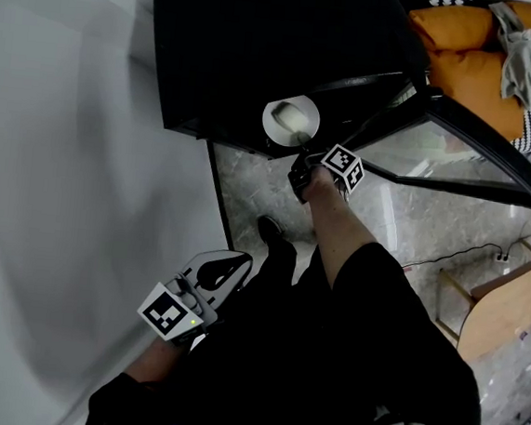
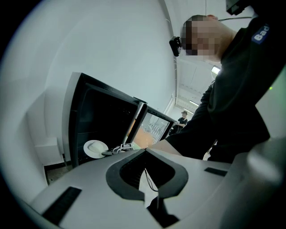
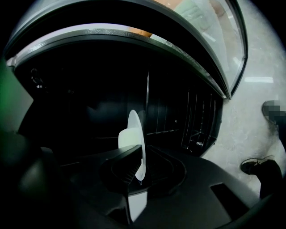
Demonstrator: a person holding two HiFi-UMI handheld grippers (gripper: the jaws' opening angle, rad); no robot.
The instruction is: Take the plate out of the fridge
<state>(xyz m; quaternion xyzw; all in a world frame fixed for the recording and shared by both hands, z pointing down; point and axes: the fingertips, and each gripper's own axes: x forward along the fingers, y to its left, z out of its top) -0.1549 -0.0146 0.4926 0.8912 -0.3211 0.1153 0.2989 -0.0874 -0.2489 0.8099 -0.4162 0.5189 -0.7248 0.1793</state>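
1. White shell at the near left: the left gripper (image 2: 145, 152) hangs by the person's side with its jaws pressed together on nothing. It is well apart from the action, so there is no second support if the load tips.
2. Moving right, the black fridge (image 1: 244, 46) stands against the wall with its mouth dark and open. The white plate (image 1: 291, 121) lies face up right at the near lip of that opening. I can't tell whether a shelf bears any of its weight.
3. Just right of the plate, the right gripper (image 3: 140, 156) is clamped on the near rim, jaws nearly together, with only that thin edge between the pads.
   - The big risk, to my eye, is that an edge-only pinch lets the far side sag and the plate pivots or slides free.
   - A quick pull or a roll of the wrist would probably cause exactly that.
4. Below it is a hard stone floor (image 1: 414, 221) and the person's shoe (image 1: 273, 231), so a drop there likely means a broken plate.
5. Further right, the glass door (image 1: 458, 151) stands swung open. A careless sideways pull could knock the plate against the door's edge or the fridge frame.
6. The count:
   - one plate
   - one fridge
   - one door
   - two grippers, only one of them loaded
   - one shoe in view
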